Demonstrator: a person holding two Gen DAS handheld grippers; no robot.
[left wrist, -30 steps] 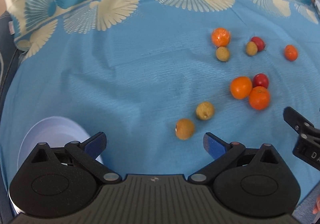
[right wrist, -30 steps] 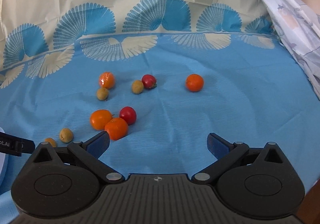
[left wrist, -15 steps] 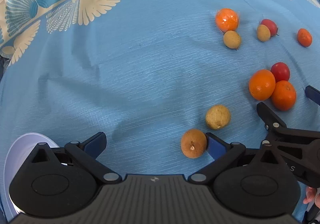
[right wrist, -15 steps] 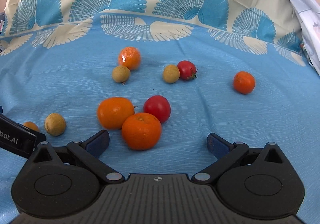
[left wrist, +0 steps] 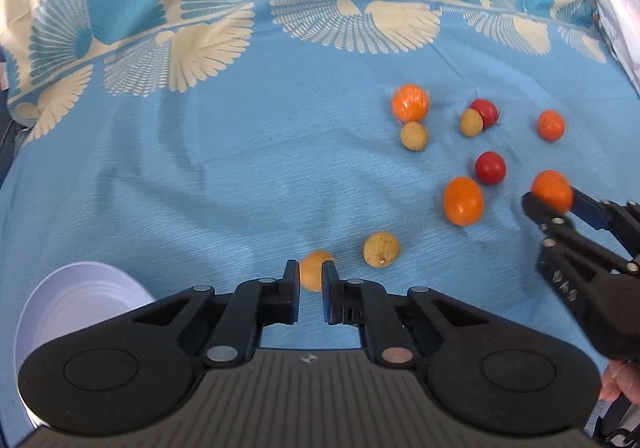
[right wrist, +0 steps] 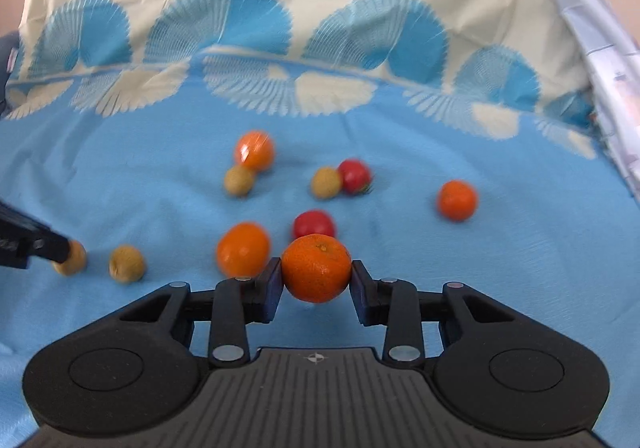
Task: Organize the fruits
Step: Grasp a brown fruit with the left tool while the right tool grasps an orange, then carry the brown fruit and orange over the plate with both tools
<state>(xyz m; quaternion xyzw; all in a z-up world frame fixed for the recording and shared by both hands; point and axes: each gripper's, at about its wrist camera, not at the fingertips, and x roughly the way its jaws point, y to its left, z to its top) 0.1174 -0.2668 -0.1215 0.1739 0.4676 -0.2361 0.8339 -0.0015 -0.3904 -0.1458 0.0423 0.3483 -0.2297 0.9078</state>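
Black ribbed grippers, blue-padded fingers (right wrist: 271,288) (silver rivets).

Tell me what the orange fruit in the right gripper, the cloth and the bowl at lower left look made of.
Orange fruit: dimpled, slightly glossy rind with a stem scar, so apparently a real mandarin, though a replica can't be ruled out. Cloth: thin woven fabric, matte, creased, with a printed fan pattern. Bowl: smooth pale surface with a soft sheen, likely plastic or glazed ceramic.

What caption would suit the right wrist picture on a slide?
Right gripper closing on a tangerine, other fruits scattered on the blue cloth behind.
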